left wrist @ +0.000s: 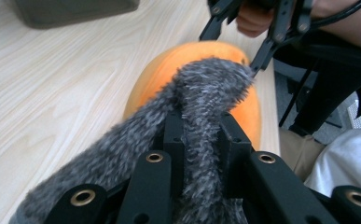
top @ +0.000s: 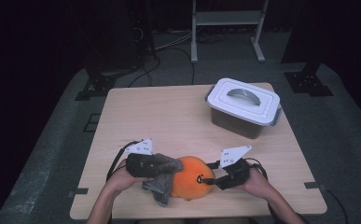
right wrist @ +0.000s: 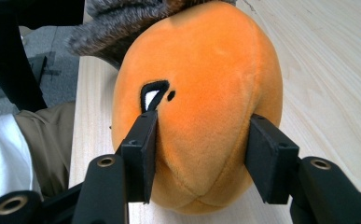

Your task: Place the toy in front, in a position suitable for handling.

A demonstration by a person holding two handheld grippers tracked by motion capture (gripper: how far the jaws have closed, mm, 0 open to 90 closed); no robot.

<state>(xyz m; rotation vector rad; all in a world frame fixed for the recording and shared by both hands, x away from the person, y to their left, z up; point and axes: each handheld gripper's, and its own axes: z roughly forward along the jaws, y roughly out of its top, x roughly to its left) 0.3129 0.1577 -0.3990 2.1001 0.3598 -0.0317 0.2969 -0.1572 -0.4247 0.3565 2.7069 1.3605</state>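
Note:
A round orange plush toy (top: pixel 194 183) with a small black-and-white eye (right wrist: pixel 154 95) lies near the table's front edge. A grey fuzzy cloth (top: pixel 161 190) is draped against its left side and over its top (left wrist: pixel 206 79). My left gripper (top: pixel 171 166) is shut on that cloth, with a fold of it pinched between the jaws (left wrist: pixel 200 135). My right gripper (top: pixel 211 180) comes in from the right. Its two pads (right wrist: pixel 143 140) press into the sides of the plush toy (right wrist: pixel 206 70), one jaw beside the eye. In the left gripper view the right gripper (left wrist: pixel 230 51) sits at the toy's far end.
A grey box with a white handled lid (top: pixel 243 106) stands at the back right of the wooden table (top: pixel 159 116). A person's forearms enter from the bottom, and their lap (right wrist: pixel 10 140) lies just past the front edge. Dark stands and cables sit on the floor behind.

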